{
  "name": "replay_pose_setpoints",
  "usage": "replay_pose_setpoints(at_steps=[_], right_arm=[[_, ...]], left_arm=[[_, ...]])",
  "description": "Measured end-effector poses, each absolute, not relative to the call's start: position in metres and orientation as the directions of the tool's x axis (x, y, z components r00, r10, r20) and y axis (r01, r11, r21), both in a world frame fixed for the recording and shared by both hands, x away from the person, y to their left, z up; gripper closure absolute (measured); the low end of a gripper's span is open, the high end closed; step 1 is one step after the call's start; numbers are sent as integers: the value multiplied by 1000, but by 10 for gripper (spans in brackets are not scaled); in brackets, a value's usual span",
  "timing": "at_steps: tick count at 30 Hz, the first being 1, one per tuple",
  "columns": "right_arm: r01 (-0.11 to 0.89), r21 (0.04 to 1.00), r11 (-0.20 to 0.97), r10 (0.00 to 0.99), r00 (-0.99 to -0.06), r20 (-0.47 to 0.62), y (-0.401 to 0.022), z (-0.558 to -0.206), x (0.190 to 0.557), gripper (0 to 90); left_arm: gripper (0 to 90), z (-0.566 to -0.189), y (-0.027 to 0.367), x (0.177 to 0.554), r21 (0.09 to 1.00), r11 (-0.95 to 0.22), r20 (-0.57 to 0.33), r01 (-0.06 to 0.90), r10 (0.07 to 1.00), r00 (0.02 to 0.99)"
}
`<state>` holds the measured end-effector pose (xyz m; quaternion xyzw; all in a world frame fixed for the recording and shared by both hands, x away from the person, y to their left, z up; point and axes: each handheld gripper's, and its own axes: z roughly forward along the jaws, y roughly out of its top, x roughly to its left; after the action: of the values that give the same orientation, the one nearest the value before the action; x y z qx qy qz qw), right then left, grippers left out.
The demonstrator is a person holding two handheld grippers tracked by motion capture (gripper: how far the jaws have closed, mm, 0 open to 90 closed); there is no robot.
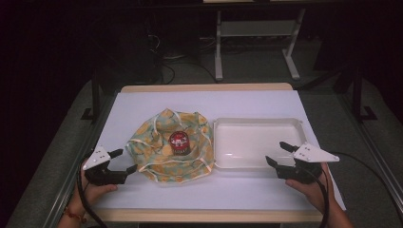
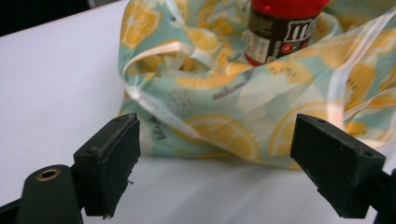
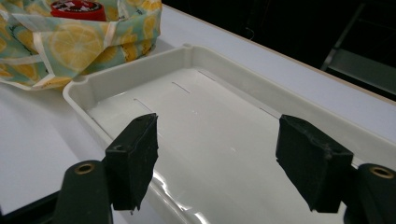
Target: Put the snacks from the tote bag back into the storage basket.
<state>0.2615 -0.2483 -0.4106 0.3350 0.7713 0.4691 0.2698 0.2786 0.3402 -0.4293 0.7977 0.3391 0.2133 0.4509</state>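
A crumpled lemon-print bag (image 1: 168, 147) (image 2: 219, 98) (image 3: 70, 42) lies mid-table with a red-lidded candy jar (image 1: 179, 143) (image 2: 280, 28) (image 3: 78, 9) standing upright in it. A white tray (image 1: 259, 142) (image 3: 196, 116) sits just right of the bag and holds nothing. My left gripper (image 1: 123, 160) (image 2: 217, 161) is open at the bag's near left edge, jaws apart and touching nothing. My right gripper (image 1: 279, 153) (image 3: 217, 161) is open over the tray's near right part, nothing between its jaws.
The white table top (image 1: 204, 194) has bare room along the front and left. Dark floor, a desk frame (image 1: 256, 42) and cables lie beyond the far edge.
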Motion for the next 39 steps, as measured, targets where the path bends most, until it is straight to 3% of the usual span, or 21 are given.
replay_pose_setpoints(at_steps=[31, 39], right_arm=[[292, 882, 368, 760, -642, -105, -243, -418, 262, 285], [295, 883, 365, 762, -640, -101, -242, -418, 261, 281]], left_arm=[[157, -398, 322, 283, 847, -433, 78, 306, 672, 736], [156, -380, 300, 294, 829, -484, 92, 281, 612, 785]])
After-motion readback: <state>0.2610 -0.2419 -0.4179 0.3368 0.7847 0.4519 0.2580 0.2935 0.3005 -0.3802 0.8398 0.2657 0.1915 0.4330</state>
